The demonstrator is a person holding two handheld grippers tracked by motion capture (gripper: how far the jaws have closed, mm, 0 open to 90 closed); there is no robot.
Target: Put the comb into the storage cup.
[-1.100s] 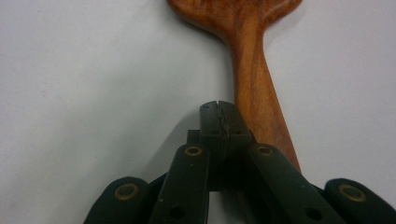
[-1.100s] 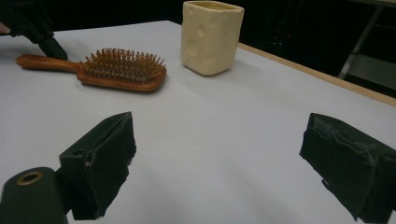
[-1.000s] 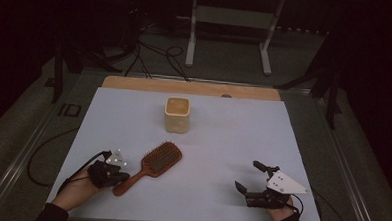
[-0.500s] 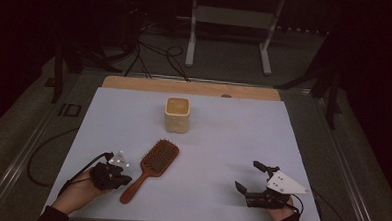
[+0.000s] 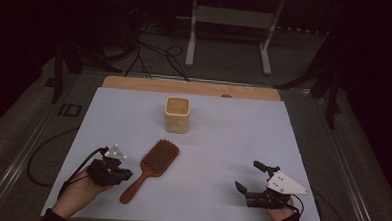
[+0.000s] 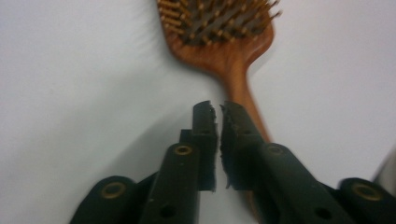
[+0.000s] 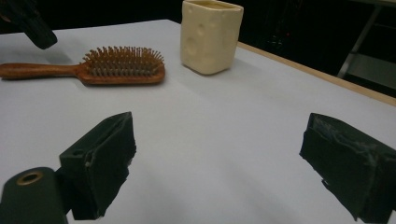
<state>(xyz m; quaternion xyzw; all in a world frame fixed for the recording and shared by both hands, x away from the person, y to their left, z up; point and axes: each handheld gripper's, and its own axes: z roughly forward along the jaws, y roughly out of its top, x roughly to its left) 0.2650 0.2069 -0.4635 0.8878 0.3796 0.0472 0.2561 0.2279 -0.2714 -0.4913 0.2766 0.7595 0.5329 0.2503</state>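
Observation:
A wooden paddle hairbrush (image 5: 154,163) (image 7: 116,65) lies bristles up on the white table (image 5: 233,137), its handle pointing at the front left. My left gripper (image 5: 123,174) (image 6: 218,108) hovers just left of that handle (image 6: 238,88). Its jaws have just been opening and stand a narrow slit apart with nothing between them; the handle runs underneath the right jaw. My right gripper (image 5: 248,175) (image 7: 219,140) rests at the front right, open wide and empty, aimed across the table at the brush and the cup.
A cream cup (image 5: 177,114) (image 7: 211,37) with dimpled sides stands upright at the table's middle back. A wooden strip (image 5: 190,86) edges the far side. Cables and a metal stand (image 5: 232,32) sit on the dark floor beyond. The left gripper (image 7: 35,25) shows far off in the right gripper view.
The brush has shifted slightly, its handle end now nearer the front edge. My left gripper has lifted a little and its jaws have parted. The right gripper has stayed still.

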